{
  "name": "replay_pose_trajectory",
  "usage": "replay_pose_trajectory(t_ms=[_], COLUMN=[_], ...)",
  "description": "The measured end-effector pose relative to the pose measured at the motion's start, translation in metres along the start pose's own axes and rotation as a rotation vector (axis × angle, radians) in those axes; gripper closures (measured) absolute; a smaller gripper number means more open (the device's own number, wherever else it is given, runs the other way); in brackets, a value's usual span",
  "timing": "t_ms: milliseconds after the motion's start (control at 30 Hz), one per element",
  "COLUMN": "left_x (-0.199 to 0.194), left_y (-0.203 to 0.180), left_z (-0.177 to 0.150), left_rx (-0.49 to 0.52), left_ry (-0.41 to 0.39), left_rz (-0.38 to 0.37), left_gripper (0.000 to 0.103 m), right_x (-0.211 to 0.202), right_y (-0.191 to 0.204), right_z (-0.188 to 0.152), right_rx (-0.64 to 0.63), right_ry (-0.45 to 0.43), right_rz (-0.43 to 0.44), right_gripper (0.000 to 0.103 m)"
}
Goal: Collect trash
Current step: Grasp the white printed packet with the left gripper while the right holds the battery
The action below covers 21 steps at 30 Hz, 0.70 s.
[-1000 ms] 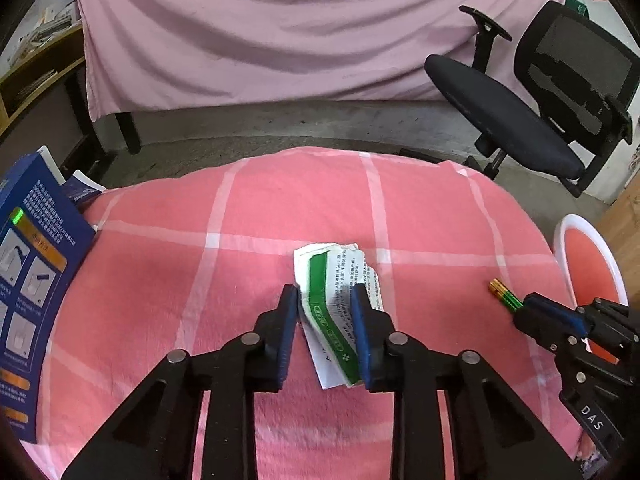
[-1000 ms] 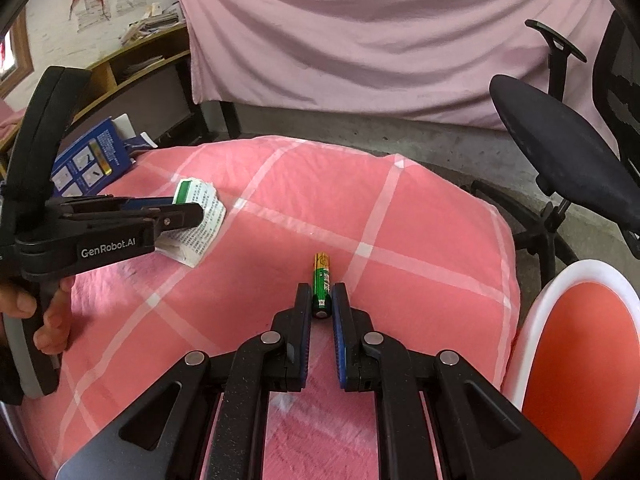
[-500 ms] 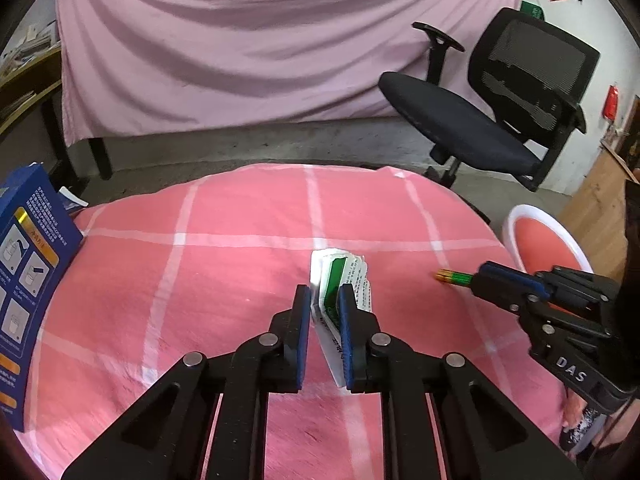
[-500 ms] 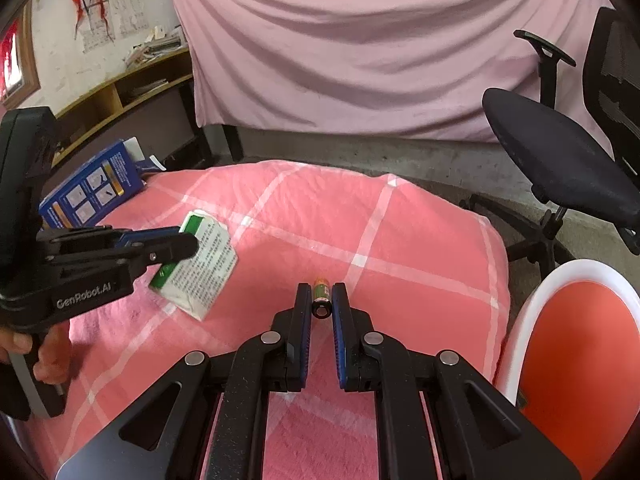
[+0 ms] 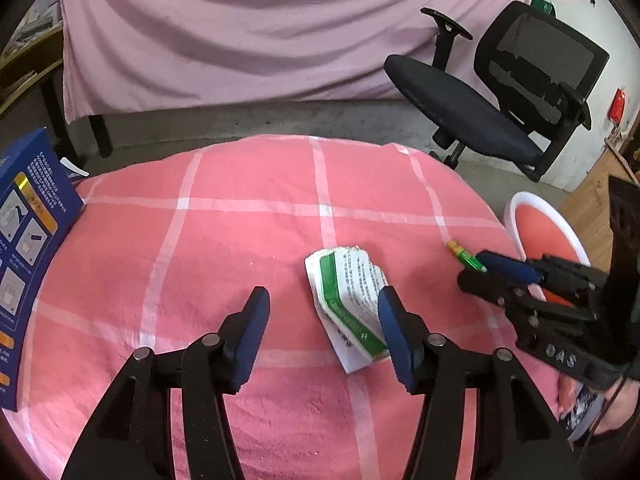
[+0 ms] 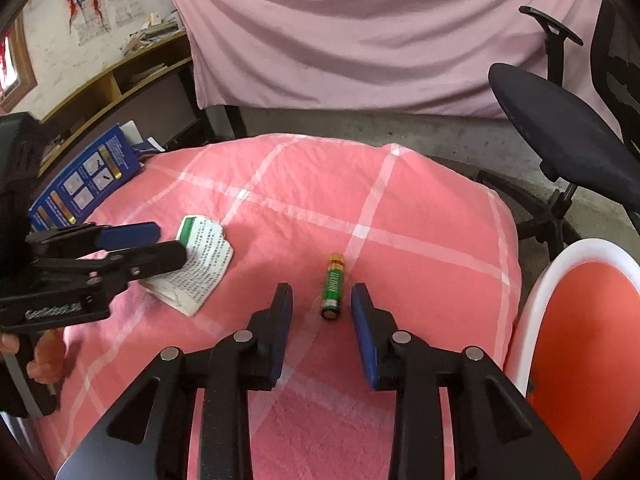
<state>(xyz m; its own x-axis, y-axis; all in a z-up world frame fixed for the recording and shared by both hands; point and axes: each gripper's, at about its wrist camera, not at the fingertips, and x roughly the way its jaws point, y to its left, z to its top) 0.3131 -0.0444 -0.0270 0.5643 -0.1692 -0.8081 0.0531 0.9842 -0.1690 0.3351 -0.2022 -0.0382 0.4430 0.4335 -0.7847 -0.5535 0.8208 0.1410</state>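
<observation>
Both pairs of fingers spread wide and empty over the tabletop (image 6: 420,200), left gripper (image 5: 322,312) beside the folded leaflet (image 5: 348,304) mid-table, right gripper (image 6: 322,304) straddling the battery (image 6: 333,286) near the right edge, seemingly lined up to grab.

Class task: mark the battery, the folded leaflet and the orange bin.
battery (image 6: 333,286): right wrist view, middle of its green body.
folded leaflet (image 5: 349,302): left wrist view, its printed face.
orange bin (image 6: 538,292): right wrist view, white rim.

Bare cloth (image 5: 240,240) lies open around the paper (image 5: 348,300) and battery (image 6: 333,286). A blue box (image 5: 24,264) blocks the left edge, a bin (image 6: 532,308) the right.
</observation>
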Motion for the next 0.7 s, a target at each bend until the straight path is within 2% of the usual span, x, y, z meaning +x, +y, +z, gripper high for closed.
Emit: replay_pose_trajectory(t_ms=[233, 333, 433, 633, 700], left_x=[-0.001, 0.003, 0.008, 0.026, 0.03], left_y=[-0.003, -0.012, -0.021, -0.044, -0.045], left_z=[-0.004, -0.003, -0.002, -0.001, -0.001], left_rx=[0.028, 0.05, 0.073, 0.181, 0.202], left_ry=[0.012, 0.023, 0.043, 0.078, 0.082], left_rz=[-0.027, -0.024, -0.022, 0.092, 0.108], left_gripper=[0.053, 0.053, 0.05, 0.049, 0.049], right_x=[0.011, 0.01, 0.008, -0.002, -0.006], right_y=[-0.012, -0.017, -0.02, -0.029, -0.033], right_z=[0.005, 0.004, 0.003, -0.002, -0.004], right_rx=[0.031, 0.048, 0.061, 0.095, 0.099], right_ry=[0.033, 0.03, 0.023, -0.02, -0.031], right_rz=[0.024, 0.032, 0.028, 0.009, 0.004], right_gripper=[0.076, 0.093, 0.095, 0.095, 0.095])
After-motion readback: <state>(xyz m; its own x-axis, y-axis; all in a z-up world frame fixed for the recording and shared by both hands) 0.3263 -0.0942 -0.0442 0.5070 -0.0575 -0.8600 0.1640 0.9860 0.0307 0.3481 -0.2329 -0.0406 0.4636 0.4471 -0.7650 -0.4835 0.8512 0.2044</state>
